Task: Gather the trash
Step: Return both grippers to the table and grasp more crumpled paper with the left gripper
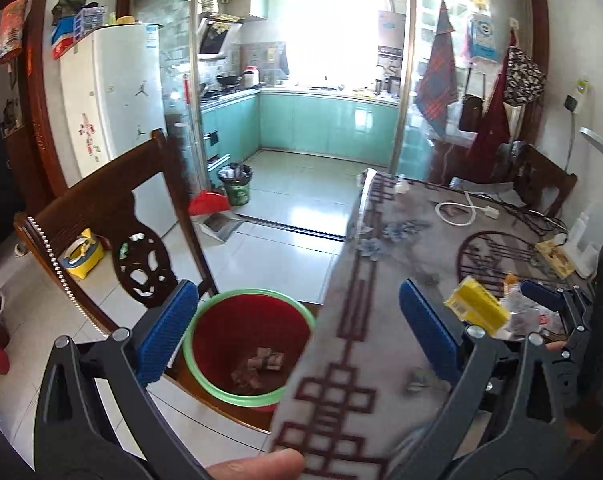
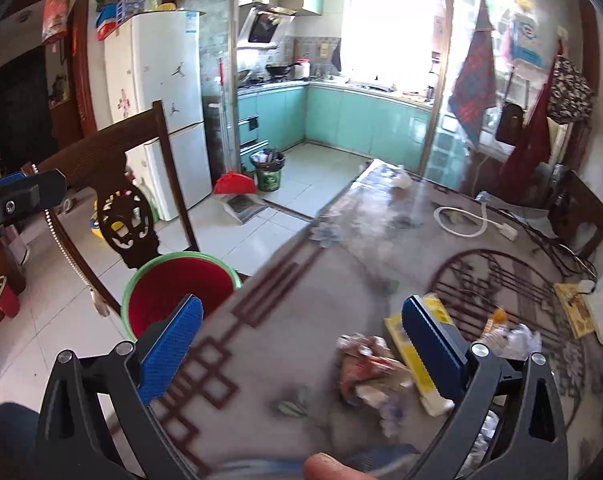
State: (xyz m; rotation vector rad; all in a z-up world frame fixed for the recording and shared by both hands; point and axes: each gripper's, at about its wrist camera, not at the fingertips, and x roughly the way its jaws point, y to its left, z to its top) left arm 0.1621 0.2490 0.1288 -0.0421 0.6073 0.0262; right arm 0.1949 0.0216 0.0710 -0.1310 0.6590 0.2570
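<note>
**Both tongs wide open above the surface edge, trash on the right, bin on the left**

Nearest my left-wrist camera a fingertip (image 1: 257, 465) shows at the bottom edge, and just beyond it the left tongs (image 1: 301, 332) stand spread wide with nothing between their blue pads (image 1: 166, 334). They straddle the near-left edge of the surface (image 1: 381, 280), which wears a grey cloth with a dark red fret border. Below that edge, on the left, I see the red bin (image 1: 248, 344) with its green rim sitting on the tiled floor beside a dark wooden chair (image 1: 113, 216); some crumpled scraps (image 1: 257, 368) lie at its bottom.

From the right-wrist camera, the right tongs (image 2: 299, 348) are also fully open and empty, hanging over the surface. A loose heap of crumpled wrappers (image 2: 365, 372) lies on the cloth between the pads, nearer the right one, blurred so I cannot name the pieces. A flat yellow packet (image 2: 413, 364) lies just beside the heap, partly hidden behind the right pad. More crumpled clear wrapping (image 2: 513, 338) sits further right. No pad presses on any of it.

Further away on the surface I see a looped white cable (image 2: 461, 220). At the left edge of this view, the tip of the left tongs shows in front of the chair. Beyond, a white fridge (image 2: 169, 92) stands on the left, and a second full bin (image 2: 267, 170) sits on the kitchen floor.
</note>
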